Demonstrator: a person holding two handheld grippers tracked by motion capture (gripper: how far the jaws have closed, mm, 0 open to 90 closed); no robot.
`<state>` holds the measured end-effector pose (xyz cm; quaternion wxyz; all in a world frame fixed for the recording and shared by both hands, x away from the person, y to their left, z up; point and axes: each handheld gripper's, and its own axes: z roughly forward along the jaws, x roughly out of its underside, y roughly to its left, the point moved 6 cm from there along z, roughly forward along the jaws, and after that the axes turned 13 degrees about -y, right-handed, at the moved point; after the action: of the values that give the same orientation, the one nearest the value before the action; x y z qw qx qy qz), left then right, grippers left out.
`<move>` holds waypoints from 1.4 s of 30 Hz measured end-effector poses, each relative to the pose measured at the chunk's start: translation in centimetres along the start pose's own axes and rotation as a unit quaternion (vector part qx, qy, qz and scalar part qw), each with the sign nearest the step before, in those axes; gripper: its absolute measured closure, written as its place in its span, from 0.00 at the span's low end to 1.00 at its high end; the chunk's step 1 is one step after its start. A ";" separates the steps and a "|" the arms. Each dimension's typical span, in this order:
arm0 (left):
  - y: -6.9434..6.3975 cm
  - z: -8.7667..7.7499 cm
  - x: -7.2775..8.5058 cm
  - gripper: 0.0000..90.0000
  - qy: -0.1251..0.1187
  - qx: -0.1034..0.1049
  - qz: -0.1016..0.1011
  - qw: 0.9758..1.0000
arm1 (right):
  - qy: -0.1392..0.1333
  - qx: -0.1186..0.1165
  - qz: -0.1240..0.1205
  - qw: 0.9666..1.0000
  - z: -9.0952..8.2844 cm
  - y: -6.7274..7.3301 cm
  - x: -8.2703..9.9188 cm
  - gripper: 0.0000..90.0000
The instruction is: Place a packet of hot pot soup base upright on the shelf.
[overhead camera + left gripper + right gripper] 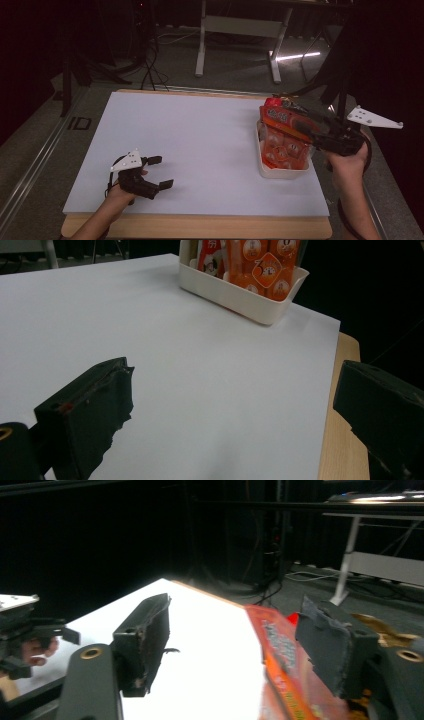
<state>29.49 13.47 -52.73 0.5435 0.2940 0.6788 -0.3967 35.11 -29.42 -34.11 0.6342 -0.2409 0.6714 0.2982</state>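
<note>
A white bin [282, 173] stands at the right of the white board, packed with orange snack packets [284, 149]. A red-orange packet [276, 116] sticks up at its far end. My right gripper [301, 121] hovers over the bin, reaching in from the right. In the right gripper view its jaws stand wide around [233, 611]. The packet [280, 652] lies between them, close to the right jaw and clear of the left one. My left gripper [162, 172] rests open near the front left of the board, with nothing between its jaws [235, 375]. It looks toward the bin [235, 300].
The white board [200, 140] lies on a wooden table [200, 227] whose edge shows at the front and the right. Beyond the table are a dark floor, cables and the white legs of a desk [201, 45].
</note>
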 end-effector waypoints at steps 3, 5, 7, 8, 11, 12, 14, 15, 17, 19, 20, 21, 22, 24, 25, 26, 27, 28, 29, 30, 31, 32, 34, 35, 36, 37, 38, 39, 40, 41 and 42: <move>0.0 0.0 0.0 0.03 0.000 0.001 -0.001 1.000 | -0.003 -0.012 0.002 1.000 0.4 0.8 0.4 0.27; 0.0 0.0 0.1 0.03 0.000 0.001 -0.001 1.000 | -0.004 -0.017 0.003 1.000 0.6 1.4 0.9 0.23; 0.0 0.0 0.1 0.03 0.001 0.002 -0.001 1.000 | 0.005 -0.028 0.000 1.000 0.9 2.0 1.5 0.20; 0.0 0.0 0.1 0.03 0.001 0.001 0.000 1.000 | 0.007 -0.031 0.001 0.999 1.1 2.3 1.8 0.19; 0.0 -0.1 0.1 0.03 0.001 0.001 0.000 1.000 | 0.012 -0.041 0.006 0.999 1.5 3.1 2.8 0.15; 0.0 -0.1 0.1 0.03 0.000 0.002 -0.001 1.000 | 0.013 -0.044 0.008 0.999 1.7 3.3 3.1 0.15; 0.0 -0.1 0.1 0.03 0.000 0.000 0.000 1.000 | 0.022 -0.050 0.005 0.999 2.0 3.8 4.1 0.15; 0.0 -0.1 0.0 0.03 -0.002 0.001 -0.001 1.000 | 0.025 -0.048 0.002 0.999 2.2 3.9 4.4 0.15; 0.0 -0.1 0.0 0.03 0.000 0.001 0.001 1.000 | 0.035 -0.056 -0.003 0.998 2.4 4.4 5.3 0.14; -0.1 -0.1 0.1 0.03 0.000 0.001 -0.001 1.000 | 0.042 -0.061 0.000 0.997 2.7 4.7 6.3 0.14; 0.0 -0.1 0.1 0.03 0.001 0.002 0.001 1.000 | 0.050 -0.066 0.000 0.997 2.9 4.9 6.9 0.14; 0.0 -0.1 0.1 0.03 0.001 0.003 0.000 1.000 | 0.055 -0.067 0.000 0.996 3.1 5.1 7.4 0.14; 0.0 -0.1 0.1 0.03 0.001 0.002 0.001 1.000 | 0.062 -0.070 0.000 0.996 3.4 5.3 8.0 0.14; -0.1 -0.1 0.1 0.03 0.000 0.003 0.001 1.000 | 0.071 -0.074 0.000 0.995 3.7 5.6 9.0 0.14; -0.1 -0.1 0.1 0.03 -0.001 0.002 0.000 1.000 | 0.075 -0.077 0.000 0.994 3.8 5.7 9.3 0.14; -0.1 -0.1 0.1 0.03 -0.001 0.003 0.000 1.000 | 0.082 -0.082 0.002 0.993 4.0 5.9 10.0 0.14; -0.1 -0.1 0.1 0.03 -0.001 0.003 -0.001 1.000 | 0.084 -0.082 0.003 0.993 4.1 6.0 10.3 0.14; -0.1 -0.1 0.1 0.03 -0.001 0.003 -0.001 1.000 | 0.087 -0.084 0.004 0.993 4.2 6.1 10.8 0.15; -0.1 -0.1 0.1 0.03 0.000 0.002 -0.001 1.000 | 0.093 -0.089 0.006 0.992 4.4 6.3 11.2 0.15; -0.1 -0.1 0.1 0.03 -0.002 0.003 -0.002 1.000 | 0.097 -0.090 0.003 0.991 4.5 6.4 11.6 0.15; -0.1 -0.1 0.1 0.03 -0.001 0.003 -0.001 1.000 | 0.099 -0.091 0.001 0.991 4.5 6.5 12.0 0.15; -0.1 -0.1 0.1 0.03 -0.001 0.003 0.000 1.000 | 0.103 -0.097 0.005 0.990 4.6 6.7 12.5 0.15; -0.1 -0.1 0.1 0.03 -0.002 0.003 0.000 1.000 | 0.109 -0.095 -0.001 0.990 4.7 6.8 13.2 0.15; -0.1 -0.1 0.1 0.03 -0.002 0.004 0.000 1.000 | 0.110 -0.102 0.004 0.989 4.7 6.9 13.6 0.15; -0.2 -0.1 0.1 0.03 -0.003 0.005 0.000 1.000 | 0.110 -0.103 0.007 0.988 4.7 7.0 13.9 0.15; -0.2 -0.1 0.1 0.03 -0.003 0.005 0.000 1.000 | 0.110 -0.103 0.007 0.988 4.7 7.0 13.9 0.15; -0.2 -0.1 0.1 0.03 -0.002 0.006 0.001 1.000 | 0.110 -0.101 0.010 0.989 4.8 7.0 14.2 0.15; -0.2 -0.1 0.1 0.03 -0.002 0.006 0.003 1.000 | 0.108 -0.104 0.014 0.989 4.8 7.1 15.0 0.15; -0.3 -0.1 0.1 0.03 -0.002 0.007 0.004 1.000 | 0.108 -0.103 0.016 0.989 4.8 7.1 15.4 0.15; -0.3 -0.1 0.1 0.03 -0.003 0.008 0.004 1.000 | 0.109 -0.105 0.016 0.988 4.9 7.1 15.7 0.15; -0.3 -0.1 0.1 0.03 -0.003 0.008 0.004 1.000 | 0.110 -0.103 0.016 0.988 4.9 7.1 16.0 0.15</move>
<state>29.16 13.36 -52.76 0.5446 0.2997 0.6731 -0.4006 32.33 -20.09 -49.47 0.5233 -0.3256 0.7068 0.3472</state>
